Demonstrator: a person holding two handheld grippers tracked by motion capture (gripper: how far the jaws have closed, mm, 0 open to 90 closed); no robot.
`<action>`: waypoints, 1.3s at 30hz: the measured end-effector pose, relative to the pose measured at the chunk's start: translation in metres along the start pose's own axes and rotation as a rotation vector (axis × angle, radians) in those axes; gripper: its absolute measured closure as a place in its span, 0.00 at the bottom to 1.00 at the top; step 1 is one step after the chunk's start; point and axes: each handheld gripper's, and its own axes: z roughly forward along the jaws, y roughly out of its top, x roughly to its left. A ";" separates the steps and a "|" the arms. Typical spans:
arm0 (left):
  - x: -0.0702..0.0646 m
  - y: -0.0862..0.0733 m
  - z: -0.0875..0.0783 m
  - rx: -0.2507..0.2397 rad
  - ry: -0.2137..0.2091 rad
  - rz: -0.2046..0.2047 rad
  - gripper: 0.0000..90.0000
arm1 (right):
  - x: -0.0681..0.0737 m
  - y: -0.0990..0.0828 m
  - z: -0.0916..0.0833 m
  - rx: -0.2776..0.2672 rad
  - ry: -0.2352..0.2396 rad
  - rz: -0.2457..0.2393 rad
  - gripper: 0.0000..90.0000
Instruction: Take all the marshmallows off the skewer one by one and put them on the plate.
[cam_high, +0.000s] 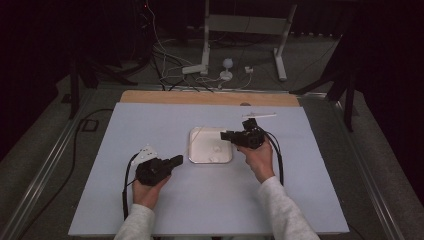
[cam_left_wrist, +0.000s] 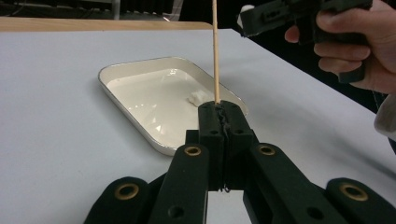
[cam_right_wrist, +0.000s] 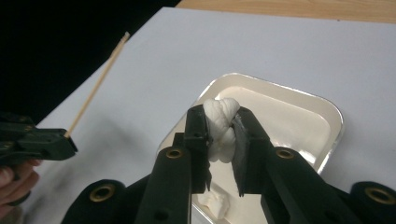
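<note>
Table top of pale grey board (cam_high: 150, 120) bearing shallow white rectangular enamel tray (cam_high: 196, 150). Right gripper (cam_right_wrist: 219, 135) pinching soft white knotted dumpling (cam_right_wrist: 220, 122) above tray; left gripper (cam_left_wrist: 219, 116) clamped on thin wooden skewer (cam_left_wrist: 215, 46). Best lowered slowly onto skewer tip, kept centred.

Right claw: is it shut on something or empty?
Shut on something. The right claw pinches a soft white knotted lump between its jaws, above the shallow white rectangular tray.

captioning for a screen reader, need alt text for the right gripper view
The right black tongs squeeze a soft white knotted lump above a shallow cream rectangular metal tray on a pale blue table sheet. At far left, the left tongs grip a thin wooden skewer that points up and away.
</note>
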 end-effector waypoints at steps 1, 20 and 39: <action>0.000 0.000 0.000 -0.001 0.001 -0.002 1.00 | 0.000 -0.001 0.001 0.003 -0.003 -0.002 0.86; 0.000 0.000 0.002 -0.004 0.006 -0.015 1.00 | -0.003 -0.025 0.023 0.118 -0.092 -0.016 0.55; -0.007 0.011 0.010 -0.012 0.041 -0.042 1.00 | 0.008 -0.031 -0.007 -0.024 -0.067 -0.106 0.00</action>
